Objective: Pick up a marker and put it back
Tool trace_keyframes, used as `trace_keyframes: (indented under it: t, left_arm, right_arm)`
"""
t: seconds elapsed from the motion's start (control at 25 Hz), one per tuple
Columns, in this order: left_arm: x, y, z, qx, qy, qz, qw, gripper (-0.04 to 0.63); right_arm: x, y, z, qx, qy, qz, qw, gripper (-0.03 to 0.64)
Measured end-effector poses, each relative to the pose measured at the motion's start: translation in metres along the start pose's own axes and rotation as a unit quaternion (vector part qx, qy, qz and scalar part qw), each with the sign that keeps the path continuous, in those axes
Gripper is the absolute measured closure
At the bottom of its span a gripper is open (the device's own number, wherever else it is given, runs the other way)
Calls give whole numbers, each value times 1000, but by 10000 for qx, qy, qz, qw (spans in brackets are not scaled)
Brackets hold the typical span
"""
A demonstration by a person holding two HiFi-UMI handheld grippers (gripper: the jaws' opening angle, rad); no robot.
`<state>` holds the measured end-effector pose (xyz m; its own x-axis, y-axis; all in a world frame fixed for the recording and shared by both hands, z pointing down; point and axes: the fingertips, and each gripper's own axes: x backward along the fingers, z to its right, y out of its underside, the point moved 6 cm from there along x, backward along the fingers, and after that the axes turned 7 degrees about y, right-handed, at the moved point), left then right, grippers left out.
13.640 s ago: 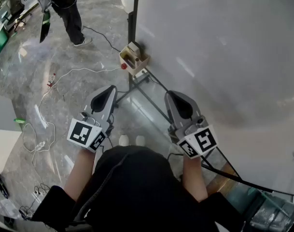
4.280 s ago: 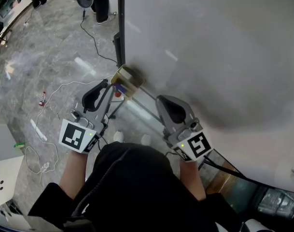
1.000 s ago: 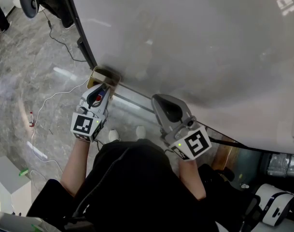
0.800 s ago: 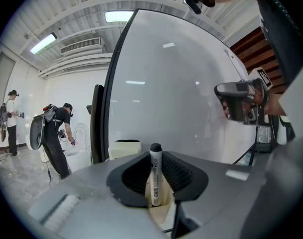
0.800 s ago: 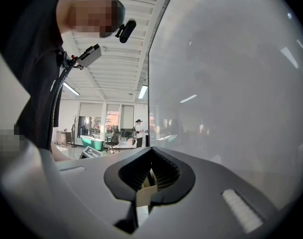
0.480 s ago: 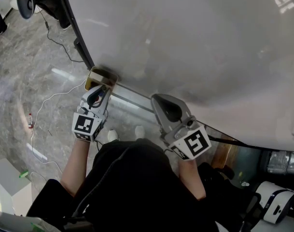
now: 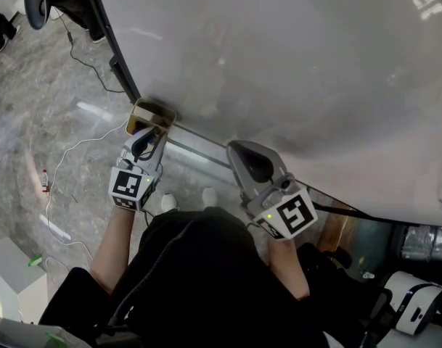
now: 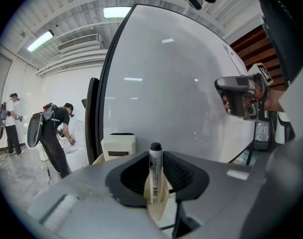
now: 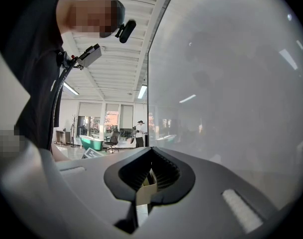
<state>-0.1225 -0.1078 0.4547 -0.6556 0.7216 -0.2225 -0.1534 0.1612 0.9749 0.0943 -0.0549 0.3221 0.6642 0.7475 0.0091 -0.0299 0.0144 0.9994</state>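
A white marker with a black cap (image 8: 155, 176) stands upright between the jaws of my left gripper (image 8: 156, 154). The jaws are opening, and a thin gap shows on each side of the marker. In the head view the left gripper (image 7: 151, 133) has its tips at the beige marker holder (image 7: 149, 112), which is fixed to the lower edge of the whiteboard (image 7: 293, 64). The same holder (image 8: 119, 146) shows just beyond the jaws in the left gripper view. My right gripper (image 7: 239, 149) hangs apart to the right, facing the board, shut with nothing in it (image 9: 150, 151).
The whiteboard's metal stand (image 7: 199, 154) runs between the two grippers. White cables (image 7: 83, 143) lie on the marble floor to the left. A person in black (image 8: 54, 133) works in the background. The other gripper (image 8: 236, 96) shows at the right of the left gripper view.
My left gripper has edged slightly up to the holder. The right gripper has stayed where it was.
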Motion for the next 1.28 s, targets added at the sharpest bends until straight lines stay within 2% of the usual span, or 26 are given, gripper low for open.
trace_keyframes:
  t: [0.2,0.64,1.0,1.28]
  left_arm:
    - [-2,0,3,-9,71,-49,10000,469]
    - [4,-12,0,-33,-1,108,9999,469]
    - [20,-37,-4,-101,-184,427,9989,506]
    - [36,-51,-9,-279,-408,525,9974,534]
  right_arm:
    - [0,0,1,-2,-4,6,10000,607]
    - [-7,2,1,-36,-104,45,9999,607]
    - [-21,1,-2,-67,-356,139,9992,607]
    - [-31,-3,-6,-80,-595,225,9979,607]
